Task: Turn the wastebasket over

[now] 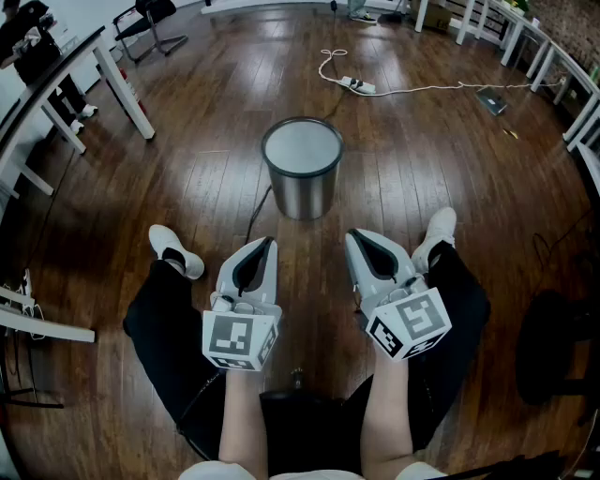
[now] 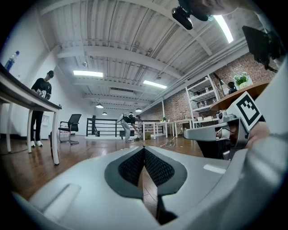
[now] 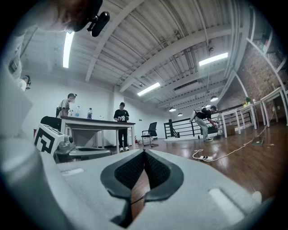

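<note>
A round metal wastebasket point(image 1: 302, 169) stands upright on the wooden floor in the head view, its open mouth facing up. My left gripper point(image 1: 265, 242) is held level in front of the person's lap, shut with nothing in it, a short way nearer than the basket and to its left. My right gripper point(image 1: 353, 236) hangs beside it on the right, also shut and empty. In the left gripper view the left gripper point(image 2: 144, 150) shows its dark pads touching; in the right gripper view the right gripper point(image 3: 144, 153) looks the same. The basket is out of sight in both gripper views.
A white power strip and cable point(image 1: 361, 85) lie on the floor beyond the basket. White table legs point(image 1: 122, 89) stand at the far left, an office chair point(image 1: 150, 19) behind them. The person's shoes point(image 1: 174, 249) point(image 1: 438, 231) flank the grippers. People stand at a table point(image 3: 92, 123) in the distance.
</note>
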### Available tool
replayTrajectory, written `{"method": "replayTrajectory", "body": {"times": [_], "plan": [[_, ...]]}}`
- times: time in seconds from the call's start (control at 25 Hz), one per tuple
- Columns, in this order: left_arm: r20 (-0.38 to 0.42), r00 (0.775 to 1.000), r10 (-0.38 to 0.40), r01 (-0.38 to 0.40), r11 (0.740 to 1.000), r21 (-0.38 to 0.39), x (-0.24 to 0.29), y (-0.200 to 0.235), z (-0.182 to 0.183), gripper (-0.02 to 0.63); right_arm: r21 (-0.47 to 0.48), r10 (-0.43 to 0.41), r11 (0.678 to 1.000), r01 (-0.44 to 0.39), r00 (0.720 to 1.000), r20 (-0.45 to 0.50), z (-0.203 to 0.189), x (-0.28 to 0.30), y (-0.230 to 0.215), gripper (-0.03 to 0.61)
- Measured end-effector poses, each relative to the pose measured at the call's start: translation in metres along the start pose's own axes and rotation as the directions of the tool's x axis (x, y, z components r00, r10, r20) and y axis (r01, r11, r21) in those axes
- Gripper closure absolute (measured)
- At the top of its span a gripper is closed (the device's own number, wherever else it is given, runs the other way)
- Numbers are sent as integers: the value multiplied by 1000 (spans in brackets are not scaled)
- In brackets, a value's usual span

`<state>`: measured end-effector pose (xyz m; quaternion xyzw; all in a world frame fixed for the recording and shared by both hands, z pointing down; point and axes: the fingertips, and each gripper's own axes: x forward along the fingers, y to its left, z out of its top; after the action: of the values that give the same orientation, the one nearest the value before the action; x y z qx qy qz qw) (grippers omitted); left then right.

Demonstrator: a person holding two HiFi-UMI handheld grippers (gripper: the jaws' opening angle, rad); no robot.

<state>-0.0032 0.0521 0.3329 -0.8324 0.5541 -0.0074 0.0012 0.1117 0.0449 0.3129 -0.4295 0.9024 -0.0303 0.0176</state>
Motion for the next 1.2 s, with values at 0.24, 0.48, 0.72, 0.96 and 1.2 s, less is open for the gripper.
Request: {"method": "replayTrajectory", "body": {"times": [0.24, 0.48, 0.72, 0.96, 1.2], "plan": [[4, 1000, 15, -15, 1000, 12, 67, 78, 19, 597, -28, 15, 999, -16, 998, -55, -1, 85, -33, 586], [22, 1000, 19, -19, 999, 25, 137, 144, 31, 597, -68, -25, 997, 20, 997, -73, 12, 175, -74, 586], [43, 996, 73, -72, 997, -33, 193, 210, 18, 566, -161, 49, 984, -75, 986, -161, -10, 258, -75, 586], [-22, 997, 74, -74, 997, -23, 225, 237, -24, 433, -191, 101, 963, -188, 915, -390, -95, 301, -61, 405], [-74, 989, 127, -133, 988, -76, 223, 257, -58, 371, -190, 134, 939, -286, 815, -563, -178, 342, -47, 405]]}}
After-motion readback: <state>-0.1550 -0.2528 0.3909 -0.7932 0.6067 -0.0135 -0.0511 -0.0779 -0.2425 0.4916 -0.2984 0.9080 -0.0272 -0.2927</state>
